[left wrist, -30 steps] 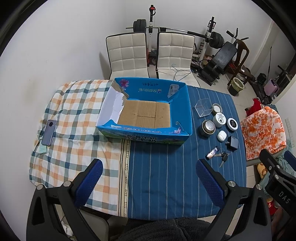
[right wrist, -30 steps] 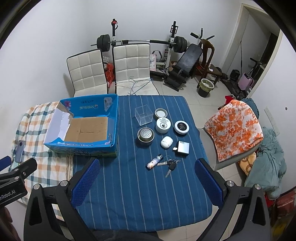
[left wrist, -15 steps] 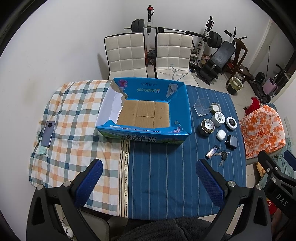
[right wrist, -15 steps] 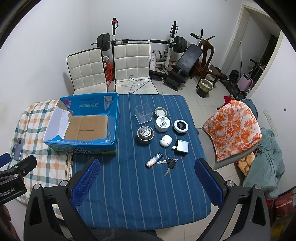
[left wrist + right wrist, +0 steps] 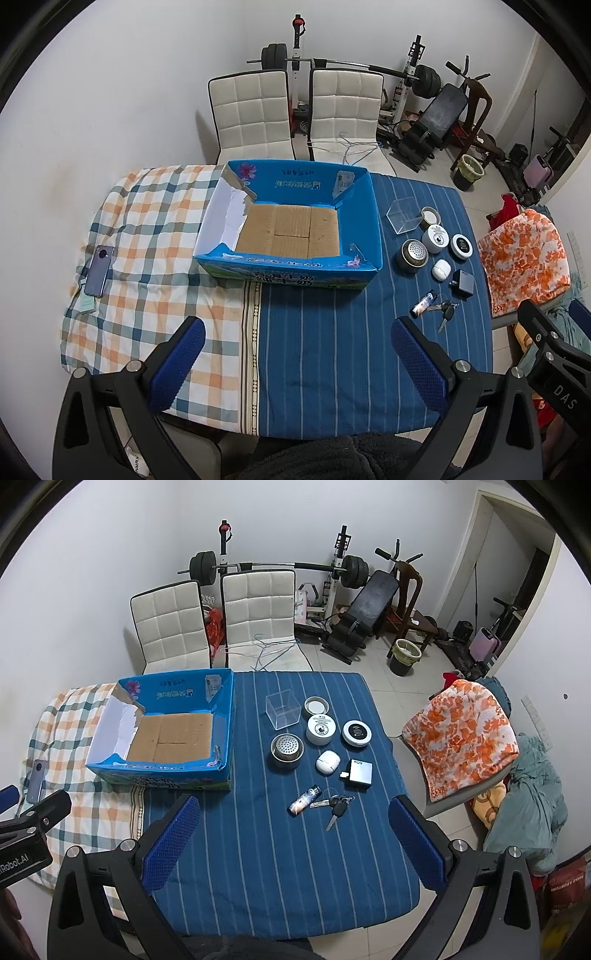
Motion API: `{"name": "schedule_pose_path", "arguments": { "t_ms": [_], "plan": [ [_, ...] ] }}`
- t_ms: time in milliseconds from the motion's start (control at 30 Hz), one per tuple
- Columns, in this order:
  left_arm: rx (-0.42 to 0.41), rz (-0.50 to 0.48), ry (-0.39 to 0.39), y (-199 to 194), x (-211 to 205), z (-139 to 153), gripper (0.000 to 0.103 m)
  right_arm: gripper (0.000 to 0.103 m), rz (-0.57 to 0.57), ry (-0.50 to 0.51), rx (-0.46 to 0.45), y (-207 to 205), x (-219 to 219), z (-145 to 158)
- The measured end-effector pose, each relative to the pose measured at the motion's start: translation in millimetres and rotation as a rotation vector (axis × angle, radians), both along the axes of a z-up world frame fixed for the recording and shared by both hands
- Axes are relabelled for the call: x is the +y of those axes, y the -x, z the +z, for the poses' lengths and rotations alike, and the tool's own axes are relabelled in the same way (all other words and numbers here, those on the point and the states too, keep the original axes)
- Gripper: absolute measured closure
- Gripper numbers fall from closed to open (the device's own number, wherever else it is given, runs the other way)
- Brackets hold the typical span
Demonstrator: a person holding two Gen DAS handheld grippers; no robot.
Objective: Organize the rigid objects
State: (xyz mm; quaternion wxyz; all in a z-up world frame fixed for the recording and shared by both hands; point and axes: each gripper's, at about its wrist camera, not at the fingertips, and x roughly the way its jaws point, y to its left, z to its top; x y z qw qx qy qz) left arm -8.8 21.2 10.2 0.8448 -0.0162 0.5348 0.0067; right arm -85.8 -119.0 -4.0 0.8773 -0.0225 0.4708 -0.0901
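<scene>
1. Rigid objects for sorting lie grouped on the blue striped half of the counter (image 5: 258,867), right of the open blue carton (image 5: 221,734), whose cardboard floor holds nothing yet.
2. The clear plastic cube (image 5: 283,709) looks light, stiff and slick, and probably brittle; I would pinch it across two opposite walls, gently.
3. The metal mesh-topped cup (image 5: 287,752) seems the heaviest piece; a grip across its round body should hold, though the metal may slide on the pads.
4. The white jar (image 5: 320,730) and the black-topped round tin (image 5: 356,733) are hard and smooth; take each across its width. A small open tin (image 5: 316,705) sits behind the white jar.
5. The white earbud case (image 5: 327,761) is rounded and slippery; squeeze its flatter faces.
6. The dark charger block (image 5: 359,770) is boxy and easy to clamp on its flat sides.
7. The lighter (image 5: 304,801) is slim and light; grip across its middle. The key bunch (image 5: 337,805) beside it will dangle and shift, so I would take the black fob.
8. Writing: the carton carries Chinese characters and flower prints, too small to read reliably. The jar lids bear print I cannot make out. "DAS" shows on the right gripper's body in the left view; "Robot.AI" on the left one's in the right view.
9. The left gripper (image 5: 295,365) hangs spread wide and empty above the near counter edge; the right gripper (image 5: 295,843) is likewise spread, holding nothing.
</scene>
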Motion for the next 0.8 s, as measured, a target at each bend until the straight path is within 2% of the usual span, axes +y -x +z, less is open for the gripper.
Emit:
{"name": "schedule_pose_path", "arguments": {
  "t_ms": [567,800],
  "plan": [
    [-0.008,0.001,-0.001,-2,-1,4,0.0,0.0,-0.007,-0.005,-0.002,4,0,6],
    [0.003,-0.009,0.01,-17,-7,7,0.0,0.0,-0.053,-0.054,0.046,-15,-21,-2]
  ]
}}
